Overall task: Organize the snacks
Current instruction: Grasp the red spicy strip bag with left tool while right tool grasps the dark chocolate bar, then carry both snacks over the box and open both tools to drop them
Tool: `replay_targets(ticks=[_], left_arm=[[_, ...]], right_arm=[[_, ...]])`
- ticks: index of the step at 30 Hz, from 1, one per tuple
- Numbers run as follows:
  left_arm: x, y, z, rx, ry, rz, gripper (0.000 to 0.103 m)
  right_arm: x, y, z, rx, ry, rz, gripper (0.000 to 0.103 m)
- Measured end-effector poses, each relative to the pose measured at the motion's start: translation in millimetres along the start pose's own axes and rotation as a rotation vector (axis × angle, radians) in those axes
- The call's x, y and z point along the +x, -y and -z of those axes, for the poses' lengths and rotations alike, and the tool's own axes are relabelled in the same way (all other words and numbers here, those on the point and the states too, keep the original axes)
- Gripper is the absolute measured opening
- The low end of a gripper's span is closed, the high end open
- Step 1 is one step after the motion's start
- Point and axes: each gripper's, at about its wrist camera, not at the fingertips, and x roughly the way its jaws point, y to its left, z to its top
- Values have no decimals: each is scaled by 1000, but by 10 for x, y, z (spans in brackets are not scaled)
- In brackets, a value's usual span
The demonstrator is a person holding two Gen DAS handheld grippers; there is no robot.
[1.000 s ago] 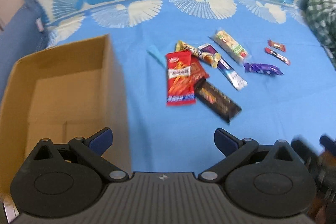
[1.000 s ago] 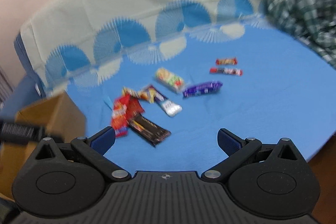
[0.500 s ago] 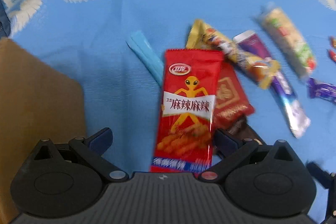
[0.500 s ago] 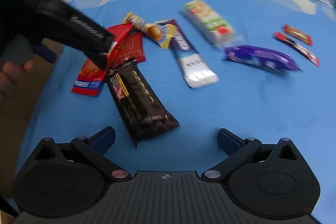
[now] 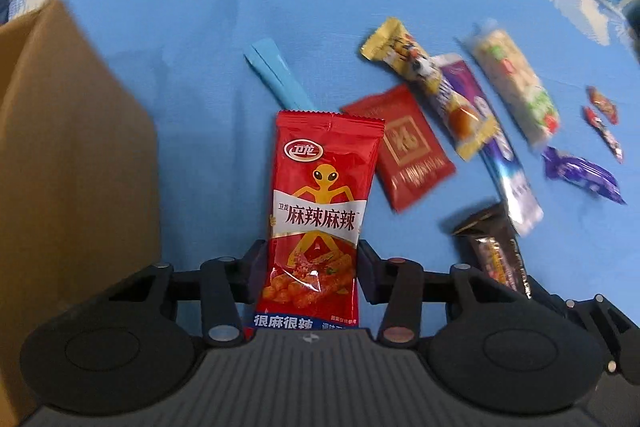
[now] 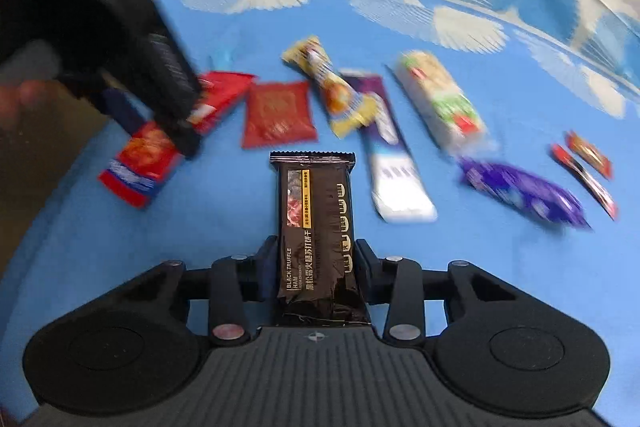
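Snacks gripped: red packet (image 5: 320, 211) between closing left gripper (image 5: 311, 267); black bar (image 6: 316, 227) between closing right gripper (image 6: 316, 269).

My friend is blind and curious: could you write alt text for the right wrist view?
A black cracker packet lies between the closing jaws of the right gripper, on a blue cloth. Beyond it, more snacks are scattered: a red sachet, a purple-and-white bar, a purple wrapper. At left, the blurred left gripper is on a red packet.
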Motion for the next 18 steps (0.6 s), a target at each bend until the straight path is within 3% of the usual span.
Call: replay_targets(ticks=[4, 10, 18], left_arm=[[-366, -29, 280, -22, 35, 63, 51], [-995, -29, 661, -21, 104, 132, 51], [-2013, -249, 1274, -14, 253, 134, 51]], right_arm=[[-293, 195, 169, 169, 8, 43, 41], [-872, 328, 293, 362, 96, 62, 41], [-1768, -71, 243, 367, 254, -8, 41]])
